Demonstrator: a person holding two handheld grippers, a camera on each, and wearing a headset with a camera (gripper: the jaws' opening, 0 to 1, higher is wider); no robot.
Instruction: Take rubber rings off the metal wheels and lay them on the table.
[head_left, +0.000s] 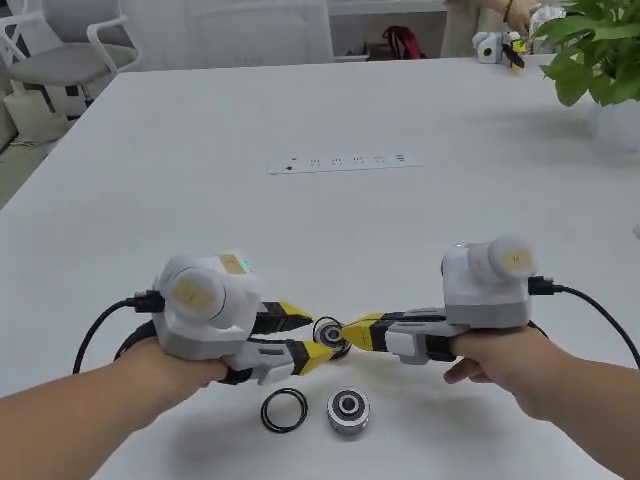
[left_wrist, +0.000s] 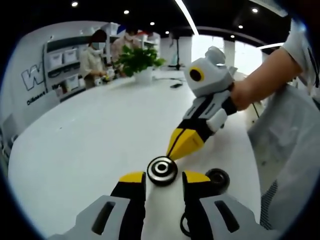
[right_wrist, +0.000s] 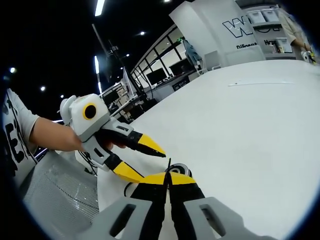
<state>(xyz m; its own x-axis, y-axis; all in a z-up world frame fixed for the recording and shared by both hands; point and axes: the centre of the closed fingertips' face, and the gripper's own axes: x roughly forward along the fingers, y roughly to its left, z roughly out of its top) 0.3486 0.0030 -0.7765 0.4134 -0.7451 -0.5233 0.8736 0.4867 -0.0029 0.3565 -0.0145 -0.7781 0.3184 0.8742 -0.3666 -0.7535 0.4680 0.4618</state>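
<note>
A metal wheel (head_left: 328, 333) hangs just above the table (head_left: 300, 220), between the two grippers, which meet nose to nose. The left gripper (left_wrist: 164, 177) has its jaws spread to the wheel's width, one yellow tip on each side of it, and so grips it. The right gripper (right_wrist: 170, 180) points the other way, its two tips pressed together against the wheel's rim. Whether they nip any rubber there I cannot tell.

The left hand (head_left: 165, 375) holds its gripper low and level, forearm coming in from the near left. The right hand (head_left: 500, 360) mirrors it from the near right, and a black cable trails from each tool.

On the table just in front of the grippers lie a loose rubber ring (head_left: 284, 410) and, beside it but apart, a second wheel (head_left: 347, 410).

Farther off a white power strip (head_left: 345, 162) lies flat; its markings are too small to read. On the wall lettering (right_wrist: 248, 27) a large "W" is legible, with a smaller line beneath that starts "Dil".
</note>
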